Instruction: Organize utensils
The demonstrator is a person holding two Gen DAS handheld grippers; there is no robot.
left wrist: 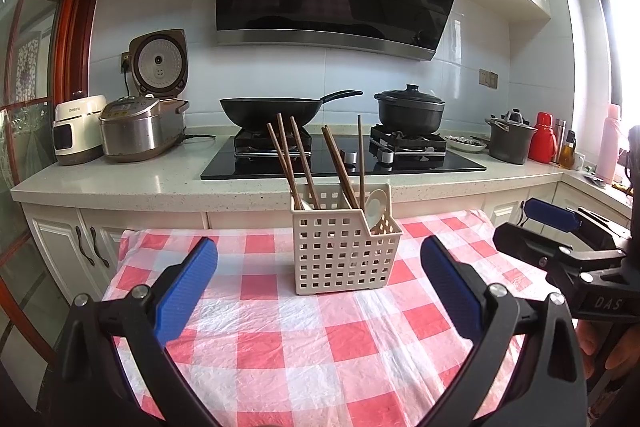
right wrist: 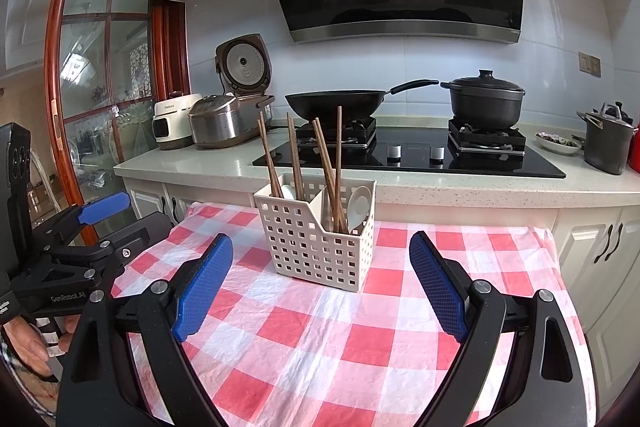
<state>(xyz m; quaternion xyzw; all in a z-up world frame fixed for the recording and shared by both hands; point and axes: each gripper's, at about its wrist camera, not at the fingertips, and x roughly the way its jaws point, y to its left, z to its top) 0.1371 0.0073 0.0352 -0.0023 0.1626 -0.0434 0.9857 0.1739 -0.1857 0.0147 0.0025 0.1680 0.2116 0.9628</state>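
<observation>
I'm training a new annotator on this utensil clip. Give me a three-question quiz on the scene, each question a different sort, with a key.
1. True or false: the left gripper is shut on a chopstick.
2. Multiple choice: where is the white spoon? A) flat on the checked cloth B) in the basket C) in the wok
3. Fill in: the chopsticks stand in the basket, leaning, with their tops pointing ____.

Key: 1 false, both the left gripper and the right gripper are open and hold nothing. 2 B. 3 up.
</observation>
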